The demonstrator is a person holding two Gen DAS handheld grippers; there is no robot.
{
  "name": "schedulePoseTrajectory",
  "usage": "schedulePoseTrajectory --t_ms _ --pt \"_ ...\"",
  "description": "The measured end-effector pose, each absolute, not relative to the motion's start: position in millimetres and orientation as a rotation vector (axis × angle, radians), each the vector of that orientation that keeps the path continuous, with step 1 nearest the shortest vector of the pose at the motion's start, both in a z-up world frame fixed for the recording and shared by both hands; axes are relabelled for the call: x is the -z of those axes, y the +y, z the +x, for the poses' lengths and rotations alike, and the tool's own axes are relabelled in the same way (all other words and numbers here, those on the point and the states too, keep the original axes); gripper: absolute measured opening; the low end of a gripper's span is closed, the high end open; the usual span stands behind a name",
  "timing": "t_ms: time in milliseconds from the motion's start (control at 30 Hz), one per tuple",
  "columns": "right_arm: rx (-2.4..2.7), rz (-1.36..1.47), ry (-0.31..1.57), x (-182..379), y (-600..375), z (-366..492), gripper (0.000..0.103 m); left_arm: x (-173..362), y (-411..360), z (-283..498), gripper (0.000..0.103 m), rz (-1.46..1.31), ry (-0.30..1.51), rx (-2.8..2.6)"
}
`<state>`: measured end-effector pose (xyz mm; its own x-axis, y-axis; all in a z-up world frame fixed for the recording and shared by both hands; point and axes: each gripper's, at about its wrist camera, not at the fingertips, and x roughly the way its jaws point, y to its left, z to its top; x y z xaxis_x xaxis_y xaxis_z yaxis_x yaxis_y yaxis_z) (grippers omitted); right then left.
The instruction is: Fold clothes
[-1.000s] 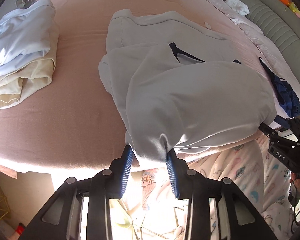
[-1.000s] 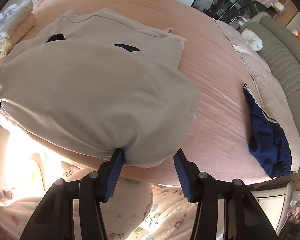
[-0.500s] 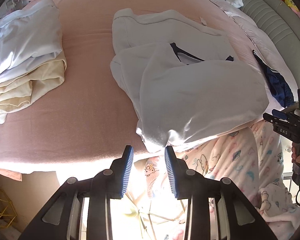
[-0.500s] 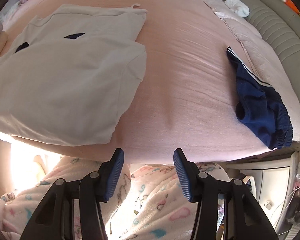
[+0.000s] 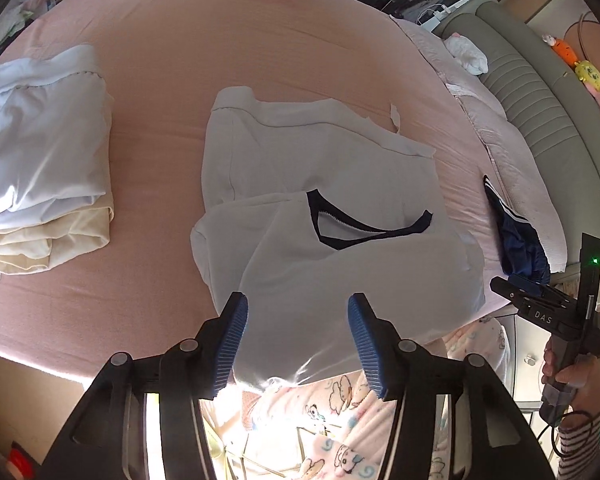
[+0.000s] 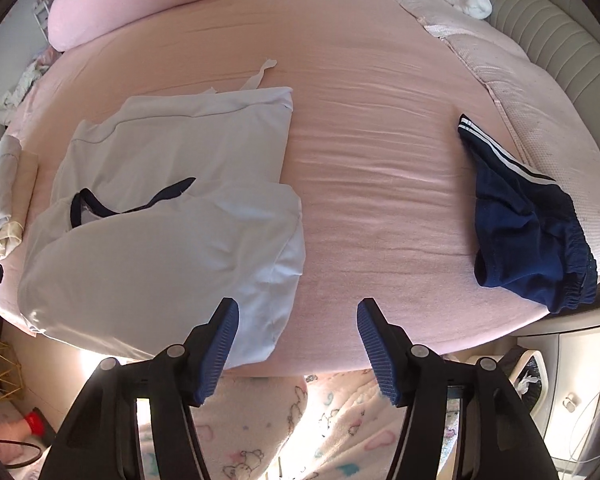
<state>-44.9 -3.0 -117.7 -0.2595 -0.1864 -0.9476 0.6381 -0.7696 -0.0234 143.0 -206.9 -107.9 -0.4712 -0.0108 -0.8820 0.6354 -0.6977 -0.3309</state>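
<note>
Both hand-held grippers have let go of the pale grey shirt [image 5: 340,216] they gripped a second ago and have pulled up and back from it; the garment now lies folded on the pink bed [image 5: 172,92], its near edge hanging over the bed's front edge. Left hand-held gripper [image 5: 296,336]: released, jaws opening, with the shirt's near fold seen behind the gap but no pad pressing on it. Right hand-held gripper [image 6: 296,336]: released, jaws opening, nothing between them; the shirt [image 6: 172,200] lies at 10 o'clock from it. A dark collar band shows at the fold. A stack of folded clothes [image 5: 40,176] rests at 9 o'clock from the shirt, well apart. Navy shorts [image 6: 528,220] with white stripes lie at 3 o'clock, near the bed's right edge.
</note>
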Motion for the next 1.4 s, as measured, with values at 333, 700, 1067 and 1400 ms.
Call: schedulePoseTrajectory --t_ms 333,700,1067,1400 --pt "1.958 1.439 0.666 124 -48 -49 0.066 123 -206 81 0.049 1.548 0.520 2.358" --pt "1.853 1.359 0.803 143 -90 -54 0.066 157 -226 47 0.049 1.801 0.261 2.421" --pt "1.760 1.399 0.774 161 -116 -61 0.066 179 -224 35 0.046 1.907 0.268 2.414" --pt "1.697 1.654 0.685 201 -75 -70 0.063 190 -267 63 0.023 1.684 0.625 2.270"
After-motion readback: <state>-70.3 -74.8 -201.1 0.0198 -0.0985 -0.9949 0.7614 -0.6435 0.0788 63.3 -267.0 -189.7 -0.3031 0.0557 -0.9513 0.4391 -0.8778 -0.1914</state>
